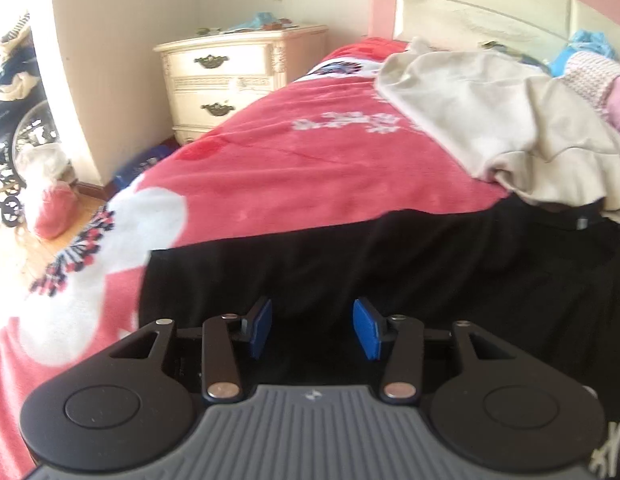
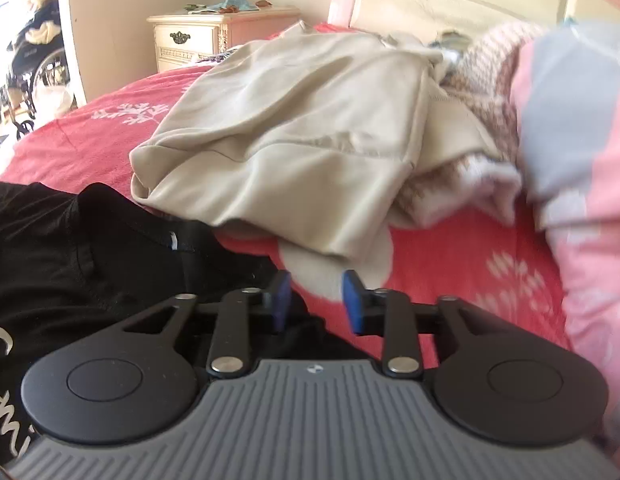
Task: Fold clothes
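Observation:
A black garment (image 1: 390, 272) lies spread flat on the red floral blanket (image 1: 310, 160); white lettering shows on it at the lower left of the right wrist view. My left gripper (image 1: 314, 328) hovers over its near part, blue pads apart, nothing pinched between them. My right gripper (image 2: 316, 300) stands open over the right edge of the black garment (image 2: 89, 248), where it meets the blanket (image 2: 450, 264). A crumpled beige garment (image 2: 293, 128) lies just beyond, its hem overlapping the black one; it is also seen at the right in the left wrist view (image 1: 490, 112).
A pink and grey quilt (image 2: 582, 120) and a knitted pink-white cloth (image 2: 490, 72) pile up at the right by the headboard (image 1: 490, 8). A cream nightstand (image 1: 229, 80) stands at the bed's far left corner. A wheelchair (image 1: 13, 132) and bags sit on the floor left.

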Demonstrator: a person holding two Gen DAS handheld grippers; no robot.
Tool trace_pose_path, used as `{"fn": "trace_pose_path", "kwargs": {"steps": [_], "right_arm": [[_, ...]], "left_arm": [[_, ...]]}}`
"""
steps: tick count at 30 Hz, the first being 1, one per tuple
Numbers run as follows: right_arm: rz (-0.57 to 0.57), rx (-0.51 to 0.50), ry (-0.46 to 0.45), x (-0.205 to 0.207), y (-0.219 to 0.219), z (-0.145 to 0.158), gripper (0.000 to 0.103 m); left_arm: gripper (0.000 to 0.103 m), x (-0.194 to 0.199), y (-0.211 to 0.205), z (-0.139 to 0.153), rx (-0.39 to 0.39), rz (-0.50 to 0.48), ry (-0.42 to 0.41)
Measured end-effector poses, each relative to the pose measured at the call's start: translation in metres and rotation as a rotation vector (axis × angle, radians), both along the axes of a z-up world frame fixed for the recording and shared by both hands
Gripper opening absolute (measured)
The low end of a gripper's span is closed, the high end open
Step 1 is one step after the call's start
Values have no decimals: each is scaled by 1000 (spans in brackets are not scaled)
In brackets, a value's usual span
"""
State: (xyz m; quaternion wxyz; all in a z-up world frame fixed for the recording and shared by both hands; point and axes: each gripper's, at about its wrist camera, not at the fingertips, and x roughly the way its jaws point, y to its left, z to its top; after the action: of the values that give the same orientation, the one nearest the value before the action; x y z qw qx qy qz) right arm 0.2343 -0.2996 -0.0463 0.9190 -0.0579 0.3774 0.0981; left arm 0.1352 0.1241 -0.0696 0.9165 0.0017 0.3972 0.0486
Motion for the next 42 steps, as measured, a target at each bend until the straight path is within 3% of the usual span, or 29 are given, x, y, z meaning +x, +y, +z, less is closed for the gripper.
{"fn": "trace_pose_path", "kwargs": {"steps": [1, 4, 10, 13, 16, 18, 20, 26, 30, 35, 36, 38, 42], "right_arm": [[-13, 23, 23, 3, -9, -1, 41], [-46, 176, 139, 27, -44, -23, 42], [50, 351, 273, 39, -51, -23, 44], [98, 317, 317, 42, -40, -24, 35], [132, 374, 334, 37, -39, -22, 23], [147, 329, 312, 30, -33, -24, 7], [152, 264, 257, 20, -23, -23, 3], [51, -39, -5, -13, 6, -16, 1], [3, -158, -116, -24, 17, -23, 1], [12, -178, -115, -18, 18, -43, 5], [3, -151, -121, -17, 13, -40, 7], [-27, -78, -142, -18, 1, -28, 29], [-102, 29, -183, -35, -28, 10, 32]], "left_arm": [[46, 3, 4, -2, 0, 13, 9], [47, 4, 9, -6, -21, 14, 16], [48, 4, 9, -9, -23, 19, 6], [48, 6, 10, -11, -31, 21, 6], [48, 4, 10, -11, -28, 22, 4], [48, 6, 8, -12, -20, 23, 2], [49, 6, 7, -12, -12, 23, 1], [49, 5, 7, -13, -6, 25, -5], [49, 5, 4, -14, 9, 27, -12], [49, 4, 1, -14, 36, 25, -23], [50, 4, 0, -14, 40, 24, -26], [50, 3, 1, -12, 46, 23, -38], [49, -7, 1, 4, 72, 18, -109]]}}
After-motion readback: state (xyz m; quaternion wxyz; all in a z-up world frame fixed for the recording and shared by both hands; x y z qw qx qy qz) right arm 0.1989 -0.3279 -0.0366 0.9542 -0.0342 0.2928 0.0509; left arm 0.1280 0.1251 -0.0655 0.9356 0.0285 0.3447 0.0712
